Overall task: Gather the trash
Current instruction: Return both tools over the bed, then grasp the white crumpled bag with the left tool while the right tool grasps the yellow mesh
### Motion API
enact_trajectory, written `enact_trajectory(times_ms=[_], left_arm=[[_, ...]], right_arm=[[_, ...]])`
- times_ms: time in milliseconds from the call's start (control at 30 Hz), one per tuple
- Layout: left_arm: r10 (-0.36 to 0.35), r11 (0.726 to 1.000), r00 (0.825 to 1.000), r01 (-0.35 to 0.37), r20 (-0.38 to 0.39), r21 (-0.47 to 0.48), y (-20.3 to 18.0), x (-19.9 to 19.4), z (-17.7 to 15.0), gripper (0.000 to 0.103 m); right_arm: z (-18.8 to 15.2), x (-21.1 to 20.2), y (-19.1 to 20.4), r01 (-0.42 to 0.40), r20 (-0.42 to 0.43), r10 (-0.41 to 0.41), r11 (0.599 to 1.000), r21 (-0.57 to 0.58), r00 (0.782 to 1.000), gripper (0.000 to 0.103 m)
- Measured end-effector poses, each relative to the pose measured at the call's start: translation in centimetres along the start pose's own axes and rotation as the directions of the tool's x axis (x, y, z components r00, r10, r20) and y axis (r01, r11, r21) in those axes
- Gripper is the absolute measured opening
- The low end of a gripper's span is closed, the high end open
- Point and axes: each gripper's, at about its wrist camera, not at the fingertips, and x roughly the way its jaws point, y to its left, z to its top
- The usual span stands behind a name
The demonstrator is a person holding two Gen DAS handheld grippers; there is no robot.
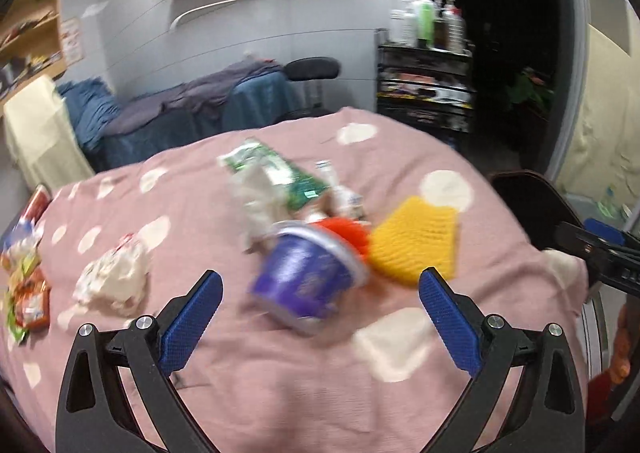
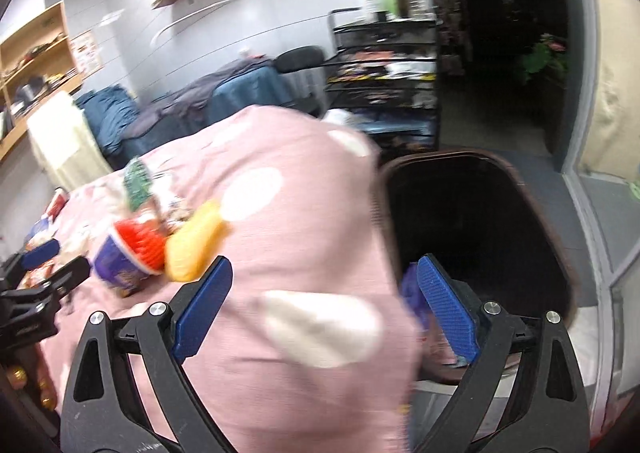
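Left gripper (image 1: 320, 293) spread wide just before a tipped purple cup (image 1: 308, 277); right gripper (image 2: 324, 293) wide too — empty, beside the dark bin (image 2: 480, 213).

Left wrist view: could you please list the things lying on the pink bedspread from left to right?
Colourful snack wrappers → crumpled white wrapper → purple cup on its side → yellow knitted piece. The green packet and small bottle behind the cup overlap it, so I leave them out.

Matt pink cloth cover (image 1: 224, 373) (pale-spotted)
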Motion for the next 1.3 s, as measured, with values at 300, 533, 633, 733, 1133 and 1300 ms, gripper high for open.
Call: enact_trajectory(times_ms=[300,533,633,733,1133,1300], left_arm=[[0.236,0.965,0.969,-0.242,-0.067,-0.099,10.1,1.3,-1.0,0.097],[0.323,0.937,0.928,-0.342,-0.186,-0.075,14.7,4.8,-1.8,0.097],[0.344,0.932,0.912,-0.361,-0.224,-0.038,15.6,6.4,-2.4,0.097],[0.322,0.938,0.91,-0.344,-0.262,-0.041,16.4,7.4,-2.8,0.093],[0.239,0.954,0.939,-0.275,-0.249,-0.121,16.9,6.8,-3.0,0.049],[0.212,0.954,0.956,-0.248,-0.204,-0.167,16.9,5.3,-2.9,0.044]], right_arm=[[-0.1,2.1,6.1,-0.136,-0.093,0.13,0.989,-0.059,0.987,0.092],[0.1,3.7,10.2,-0.267,-0.173,0.258,0.963,-0.029,0.95,0.092],[0.1,4.1,11.6,-0.294,-0.19,0.282,0.955,-0.038,0.94,0.092],[0.3,4.4,12.2,-0.261,-0.183,0.244,0.962,-0.077,0.952,0.092],[1.4,8.6,8.5,-0.109,-0.269,0.102,0.994,-0.014,0.958,0.07],[1.8,9.7,8.8,-0.101,-0.284,0.087,0.994,-0.034,0.955,0.05]])
